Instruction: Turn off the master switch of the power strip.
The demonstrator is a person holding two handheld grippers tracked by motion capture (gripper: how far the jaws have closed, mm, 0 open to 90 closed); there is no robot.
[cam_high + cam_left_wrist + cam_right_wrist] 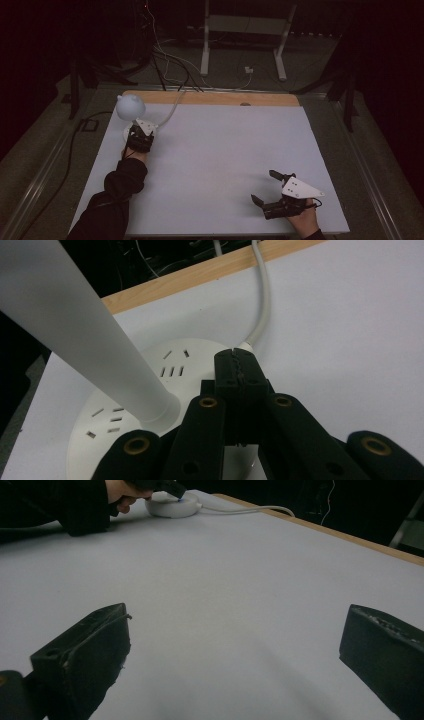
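A white desk lamp point(131, 107) stands at the far left corner of the table point(225, 150), its round base point(150, 390) flat on the white top, a slanted stem point(75, 325) rising from it to a rounded head, and a pale cord point(264, 295) running from the base back over the wooden edge. The left gripper point(239, 371) is down on the base: its jaws are pressed together with nothing between them, and their joined tips rest on or just above the base's top surface, near where the cord enters and beside the foot of the stem. In the right gripper view a small blue glint shows at that same spot on the base point(172, 504), which suggests a touch switch there. So the step in hand looks like pressing the lamp's control with the closed tips, probably to switch it on or off; the head gives off no clear light, though that is hard to judge in this dim room. The right gripper point(272, 192) rests well apart at the near right of the table, jaws wide open and empty. The next move likely calls for a light, straight press downward, then a clean lift, without nudging the stem or dragging the base.
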